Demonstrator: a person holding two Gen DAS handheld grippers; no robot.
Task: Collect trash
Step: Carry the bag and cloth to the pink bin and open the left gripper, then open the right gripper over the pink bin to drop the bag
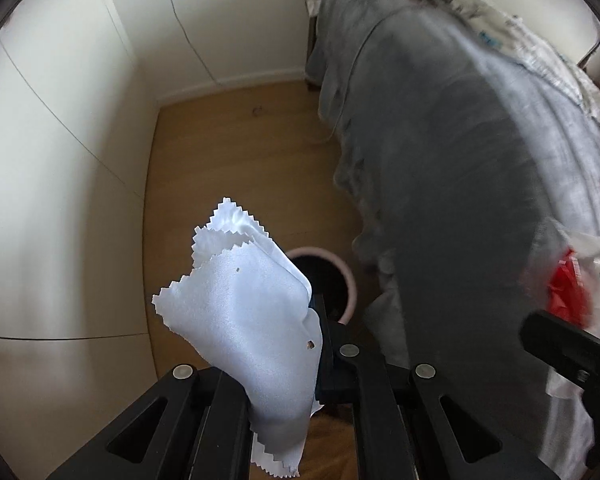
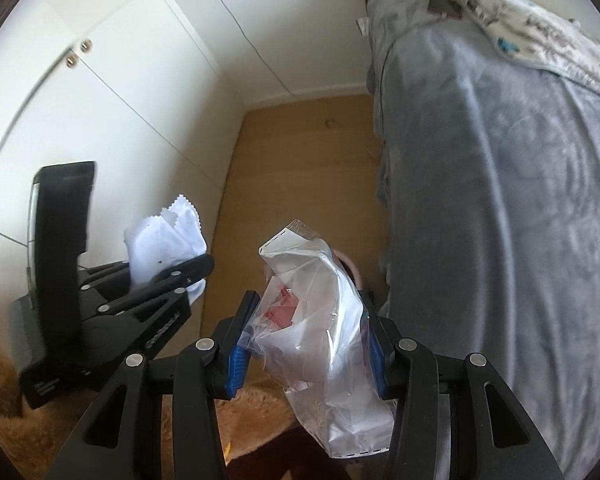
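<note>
A: What has the left hand-held gripper [image 1: 300,364] got?

B: Its jaws are pressed together on a white cloth [image 1: 244,304] with zigzag edges. The cloth covers the fingertips, so the pinch itself is hidden. 2 small holes or specks show in the fabric; I cannot tell which.

A: And the right hand-held gripper [image 2: 308,340]?

B: It is clamped on a crumpled clear plastic bag [image 2: 324,320], held between the blue pads [image 2: 238,360]. Something red and something white sit inside the bag, too creased to identify. The bag's lower end hangs down past the fingers.

A: Where is the bin?

B: A pink-rimmed bin [image 1: 350,280] stands on the wooden floor [image 1: 240,152], close to the bed's side. In the left wrist view the cloth and finger block about half of it; in the right wrist view only a sliver of rim shows behind the bag. Its inside is dark.

A: The room?

B: A bed with a grey blanket [image 2: 500,200] fills the right, with a patterned cover [image 2: 540,20] at its far end, blurred. White cupboard doors [image 2: 112,92] with 2 round knobs line the left. A tan fluffy rug [image 2: 252,412] lies at the bottom edge, mostly cut off.
</note>
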